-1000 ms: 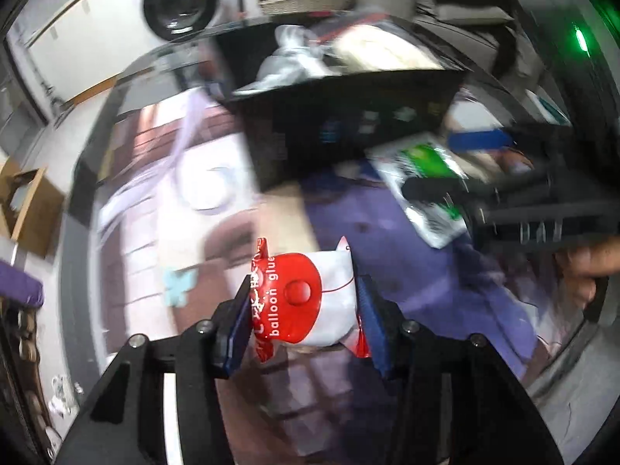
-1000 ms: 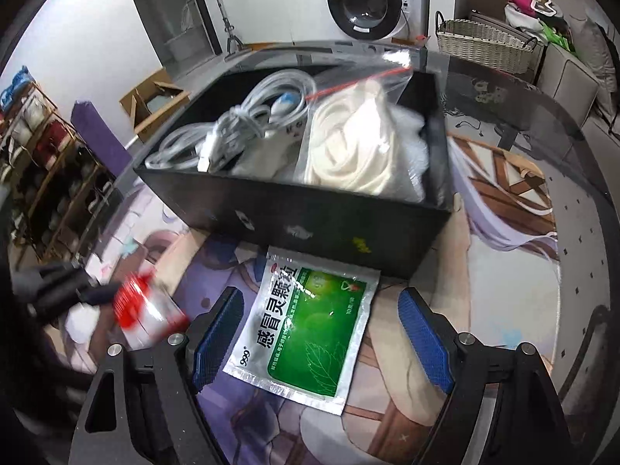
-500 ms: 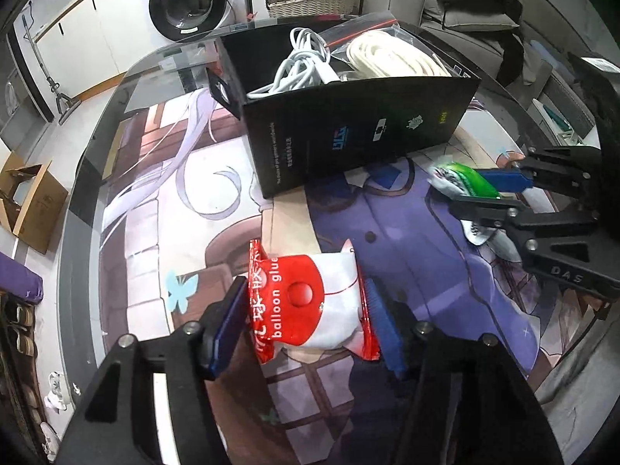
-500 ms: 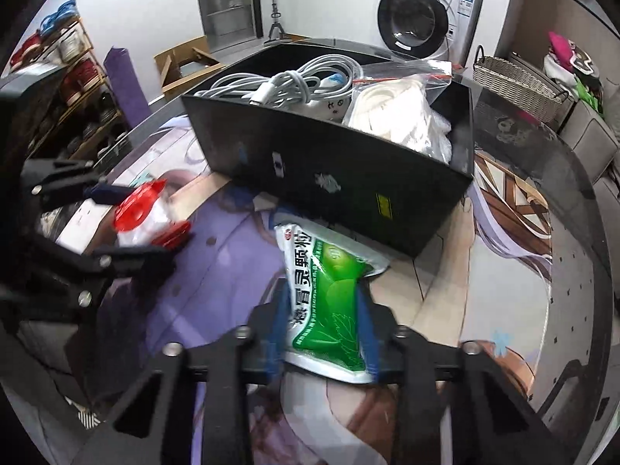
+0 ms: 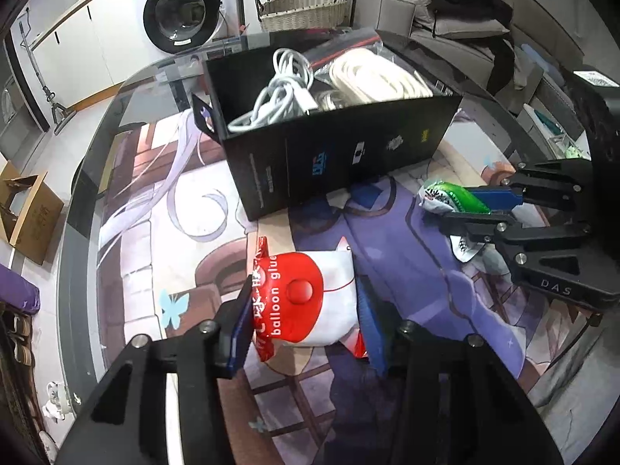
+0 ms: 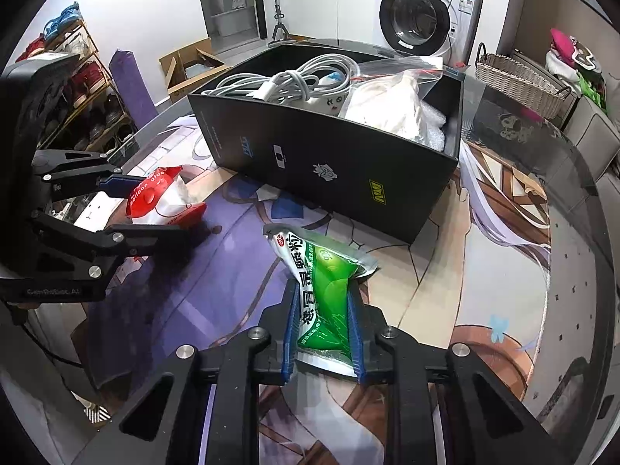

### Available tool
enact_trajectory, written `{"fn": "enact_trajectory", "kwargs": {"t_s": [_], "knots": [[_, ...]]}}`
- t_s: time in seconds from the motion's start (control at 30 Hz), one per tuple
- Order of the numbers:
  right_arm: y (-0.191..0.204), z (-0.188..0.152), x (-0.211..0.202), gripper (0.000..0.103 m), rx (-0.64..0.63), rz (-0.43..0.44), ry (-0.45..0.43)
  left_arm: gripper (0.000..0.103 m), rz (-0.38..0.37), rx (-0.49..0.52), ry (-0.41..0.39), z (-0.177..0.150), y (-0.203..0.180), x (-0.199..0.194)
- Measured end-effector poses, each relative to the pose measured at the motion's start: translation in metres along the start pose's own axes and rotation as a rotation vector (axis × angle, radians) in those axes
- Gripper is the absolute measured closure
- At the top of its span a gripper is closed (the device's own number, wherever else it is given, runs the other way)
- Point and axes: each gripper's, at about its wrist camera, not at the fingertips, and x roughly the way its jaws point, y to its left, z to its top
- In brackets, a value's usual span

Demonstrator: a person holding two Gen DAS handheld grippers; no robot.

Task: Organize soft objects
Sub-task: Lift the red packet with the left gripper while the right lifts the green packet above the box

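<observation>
The left gripper (image 5: 306, 310) was clamped on a soft red-and-white pouch (image 5: 310, 302) printed "balloon glue"; its jaws had just been closing further on it. The right gripper (image 6: 323, 333) was pinched tight on a crinkled green-and-white foil sachet (image 6: 325, 294) bearing Chinese characters and a "999" mark, its sides buckled between the blue pads. Both packets were held just above a glossy mat (image 6: 445, 271) printed with a cartoon figure. Ahead of both grippers a black rectangular box (image 6: 329, 162) with small logos on its wall was seen, holding coiled white cables (image 6: 286, 81) and a clear zip bag (image 6: 391, 104) of cream-coloured cord.
</observation>
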Motion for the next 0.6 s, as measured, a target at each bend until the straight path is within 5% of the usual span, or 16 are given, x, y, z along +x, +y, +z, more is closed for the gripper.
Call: {"fn": "enact_trajectory", "kwargs": {"t_s": [0.3, 0.6], "knots": [[0.002, 0.010, -0.039, 0.082, 0.012, 0.000, -0.149, 0.056, 0.014, 0.004, -0.169, 0.013, -0.001, -0.034], [0.010, 0.018, -0.109, 0.082, 0.016, -0.048, -0.484, 0.056, 0.052, 0.020, -0.468, 0.025, -0.007, -0.088]]}}
